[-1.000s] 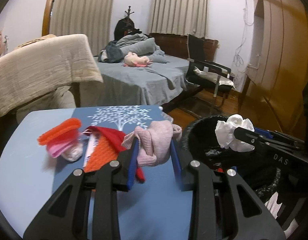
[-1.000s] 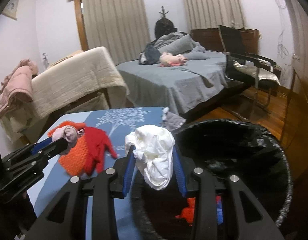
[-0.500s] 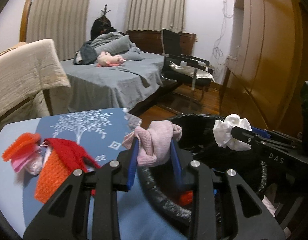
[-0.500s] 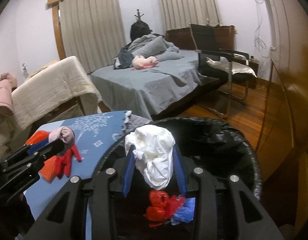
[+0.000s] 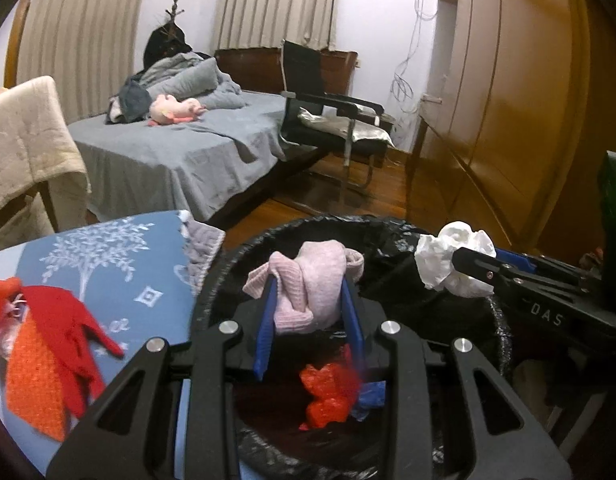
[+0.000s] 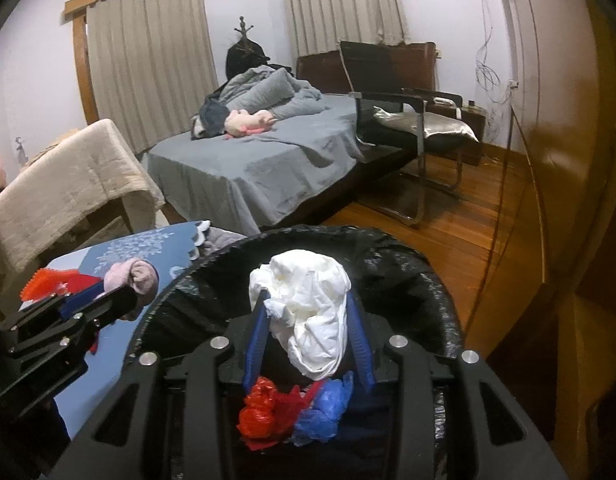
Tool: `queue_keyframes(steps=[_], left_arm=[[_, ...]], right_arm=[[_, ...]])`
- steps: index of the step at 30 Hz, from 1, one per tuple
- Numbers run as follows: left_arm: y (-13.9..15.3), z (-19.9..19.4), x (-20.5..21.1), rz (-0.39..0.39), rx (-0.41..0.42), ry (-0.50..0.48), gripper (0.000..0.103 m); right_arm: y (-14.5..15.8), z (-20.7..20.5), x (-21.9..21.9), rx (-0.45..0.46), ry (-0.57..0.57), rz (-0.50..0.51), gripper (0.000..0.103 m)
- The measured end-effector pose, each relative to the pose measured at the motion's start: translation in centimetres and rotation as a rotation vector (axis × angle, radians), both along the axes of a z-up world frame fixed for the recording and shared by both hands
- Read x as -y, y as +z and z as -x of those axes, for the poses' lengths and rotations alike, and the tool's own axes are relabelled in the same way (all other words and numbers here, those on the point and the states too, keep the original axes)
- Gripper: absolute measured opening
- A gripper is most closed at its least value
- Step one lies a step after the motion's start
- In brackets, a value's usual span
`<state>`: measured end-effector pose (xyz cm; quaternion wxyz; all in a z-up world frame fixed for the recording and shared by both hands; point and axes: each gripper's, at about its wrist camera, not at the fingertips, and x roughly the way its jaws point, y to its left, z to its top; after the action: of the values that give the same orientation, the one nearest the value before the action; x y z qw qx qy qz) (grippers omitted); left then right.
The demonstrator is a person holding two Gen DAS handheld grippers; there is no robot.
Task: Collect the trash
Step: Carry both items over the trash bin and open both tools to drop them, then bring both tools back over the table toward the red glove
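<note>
Deposit step: left tongs [image 5: 308, 304] grip the pink cloth [image 5: 308, 284] and right tongs [image 6: 308, 320] grip the white wad [image 6: 308, 312], both above the lined bin [image 6: 439, 300]; next, spread both to drop

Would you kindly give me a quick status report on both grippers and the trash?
Left gripper shut on pink knitted cloth. Right gripper shut on crumpled white plastic bag. Both over black-lined trash bin. Nothing blocking.

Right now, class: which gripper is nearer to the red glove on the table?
Left. The left gripper is over the bin's table-side edge, beside the red glove; the right gripper is over the bin's middle, farther off.
</note>
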<state>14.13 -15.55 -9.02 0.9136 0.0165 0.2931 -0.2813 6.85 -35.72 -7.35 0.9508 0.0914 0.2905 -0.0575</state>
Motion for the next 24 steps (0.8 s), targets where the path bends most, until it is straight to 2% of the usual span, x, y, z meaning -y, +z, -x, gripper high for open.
queue_keyframes(steps=[4,6,8,9,12,15,16,24], left_arm=[[-0.7,-0.6,0.8,0.006,-0.030,-0.023,0.039],[-0.8,-0.7,0.9,0.015,-0.039,-0.030,0.054],[-1.0,-0.7,0.7,0.018,-0.038,-0.031,0.065],[-1.0,-0.5,0.6,0.020,-0.036,-0.032,0.068],[-1.1,-0.5,-0.1,0.011,-0.035,-0.015,0.071],[-1.0,-0.5,-1.6,0.008,-0.029,0.027,0.076],[-0.9,-0.4,-2.1,0.006,-0.024,0.043,0.077],[0.7,-0.1,-8.0,-0.012,0.026,0.195,0.086]], right_arm=[[-0.4,-0.1,0.9,-0.010,-0.024,0.008,0.044],[-0.4,-0.1,1.2,-0.014,-0.039,0.008,0.050],[-0.5,-0.1,1.5,-0.014,-0.054,0.006,0.057],[-0.5,-0.1,1.6,-0.013,-0.058,0.006,0.059],[-0.3,0.1,1.6,-0.008,-0.068,0.017,0.072],[0.1,0.2,1.3,0.007,-0.078,0.022,0.095],[0.2,0.2,1.2,0.012,-0.079,0.023,0.097],[0.8,-0.5,-2.1,0.025,-0.009,0.027,0.097]])
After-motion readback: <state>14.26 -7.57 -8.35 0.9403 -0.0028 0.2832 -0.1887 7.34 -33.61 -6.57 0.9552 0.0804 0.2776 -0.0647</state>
